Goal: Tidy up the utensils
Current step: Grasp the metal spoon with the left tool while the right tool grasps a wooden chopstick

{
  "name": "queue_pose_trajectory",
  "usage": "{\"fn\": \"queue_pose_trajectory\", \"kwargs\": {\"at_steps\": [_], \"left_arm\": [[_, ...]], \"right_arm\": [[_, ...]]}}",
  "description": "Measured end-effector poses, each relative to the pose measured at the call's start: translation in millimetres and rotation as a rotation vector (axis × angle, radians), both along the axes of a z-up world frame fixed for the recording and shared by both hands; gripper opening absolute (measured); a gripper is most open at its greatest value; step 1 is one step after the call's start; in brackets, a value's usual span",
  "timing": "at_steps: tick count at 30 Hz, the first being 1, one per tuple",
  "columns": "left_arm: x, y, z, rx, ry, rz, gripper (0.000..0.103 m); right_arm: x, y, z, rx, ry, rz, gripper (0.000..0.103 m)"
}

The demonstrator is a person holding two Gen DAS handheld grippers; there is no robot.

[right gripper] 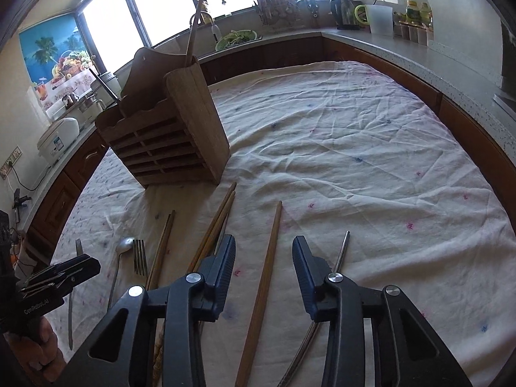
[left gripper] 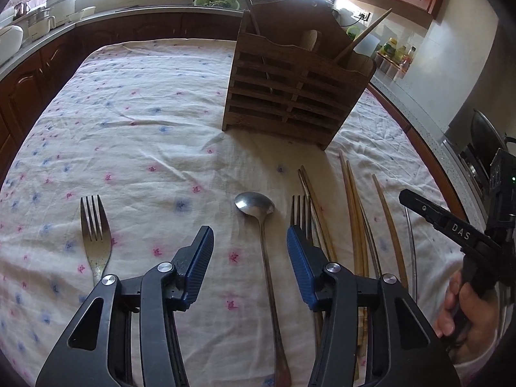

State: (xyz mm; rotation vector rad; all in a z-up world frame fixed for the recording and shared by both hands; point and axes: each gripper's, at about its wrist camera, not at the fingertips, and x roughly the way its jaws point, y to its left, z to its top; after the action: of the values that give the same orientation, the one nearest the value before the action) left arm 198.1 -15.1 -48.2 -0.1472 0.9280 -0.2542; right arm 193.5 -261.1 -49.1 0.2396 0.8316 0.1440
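Two grippers hang over the cloth-covered table point(left gripper: 154, 103), both partly open and gripping nothing. Left gripper point(left gripper: 250, 245) straddles the spoon point(left gripper: 262, 225), blue pads clear of the handle either side; one fork point(left gripper: 95, 235) lies off to its left, another fork point(left gripper: 300, 213) pokes out behind its right finger. Right gripper point(right gripper: 263, 259) brackets a wooden chopstick point(right gripper: 267, 267), untouched, with more chopsticks point(right gripper: 216, 222) alongside. Wooden rack point(right gripper: 171, 135) stands mid-table behind the row, a few sticks already in it.
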Motion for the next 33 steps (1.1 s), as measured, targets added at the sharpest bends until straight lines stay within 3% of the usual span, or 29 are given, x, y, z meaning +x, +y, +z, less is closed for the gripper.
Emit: {"fn": "queue_pose_trajectory", "kwargs": {"at_steps": [5,10,14,17,20,26,33], "left_arm": [[12.6,-7.1,-8.0,0.021,0.031,-0.019,0.036],[22.0,-14.3,-21.2,0.032,0.081,-0.052,0.018],[21.7,-20.7,-21.0,0.072,0.056,-0.067,0.015],[24.7,-19.7,-22.3,0.072,0.054,-0.070,0.006],[25.5,-17.9,-23.1,0.061,0.051,-0.072,0.005],[22.3,-10.3,-18.4,0.013,0.047,-0.077,0.004],[9.4,2.4,12.3,-0.066,-0.017,-0.077,0.004]], "right_arm": [[19.4,0.1,-10.1,-0.032,0.041,-0.008,0.031],[36.1,1.4,-21.0,-0.065,0.090,-0.007,0.027],[40.1,13.4,-21.9,-0.154,0.084,0.009,0.025],[40.7,22.5,-23.3,-0.228,0.066,0.024,0.011],[41.0,25.6,-23.4,-0.241,0.059,0.031,0.008],[35.9,15.5,-17.6,-0.113,0.055,0.028,0.006],[14.2,3.1,18.7,0.051,-0.012,0.032,0.005]]}}
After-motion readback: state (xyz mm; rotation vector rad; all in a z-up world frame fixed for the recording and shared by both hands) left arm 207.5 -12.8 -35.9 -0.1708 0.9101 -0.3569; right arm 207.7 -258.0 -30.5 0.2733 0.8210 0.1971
